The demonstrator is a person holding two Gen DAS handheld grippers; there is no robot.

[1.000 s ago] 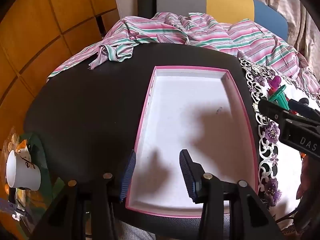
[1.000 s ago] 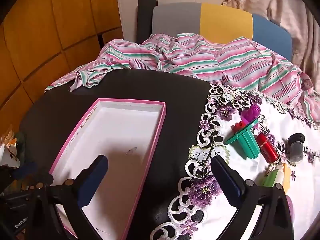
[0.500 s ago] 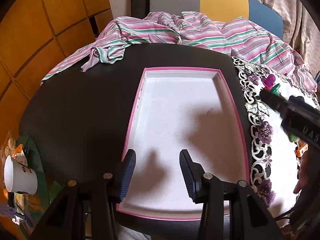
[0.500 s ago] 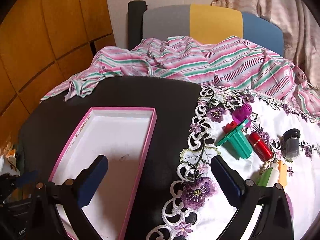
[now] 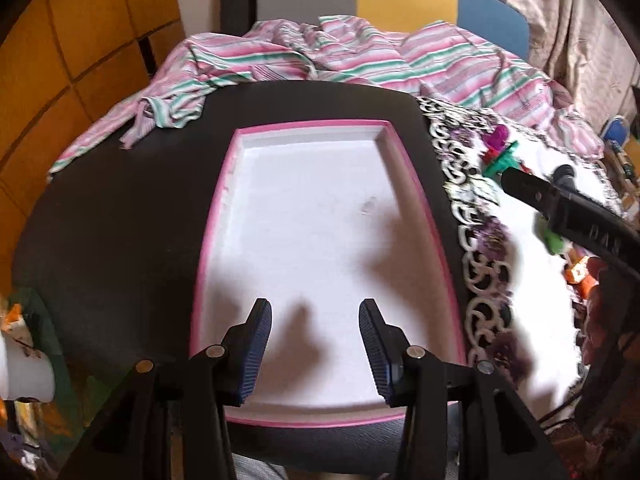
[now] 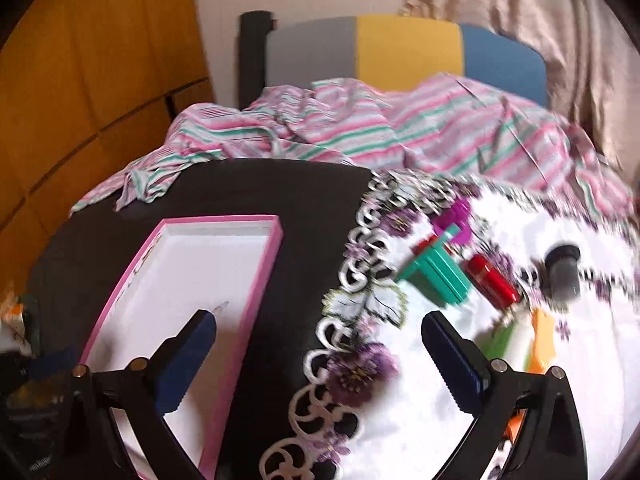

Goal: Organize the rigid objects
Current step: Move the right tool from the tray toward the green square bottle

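A shallow white tray with a pink rim (image 5: 218, 216) (image 6: 262, 256) lies empty on the black table. My left gripper (image 5: 315, 312) hangs over its near end, open, nothing between the fingers. My right gripper (image 6: 316, 326) is wide open above the edge of the white lace cloth (image 6: 360, 296). Beyond it on the cloth lie a teal block (image 6: 438, 276), a purple piece (image 6: 458, 220), a red cylinder (image 6: 494, 282), a grey-black cap (image 6: 562, 270) and a green and white tube (image 6: 516, 338). The right gripper's arm (image 5: 560, 208) crosses the left wrist view.
A pink and green striped cloth (image 6: 360, 128) is heaped at the table's far edge, before a grey, yellow and blue chair back (image 6: 404, 52). A white cup (image 5: 22, 372) stands off the table's left side. Orange wood panels (image 5: 80, 40) line the left wall.
The right gripper has moved rightward toward the cloth with the small objects, which now sit nearer its fingers. The left gripper has shifted from the tray's left rim to over its near end.
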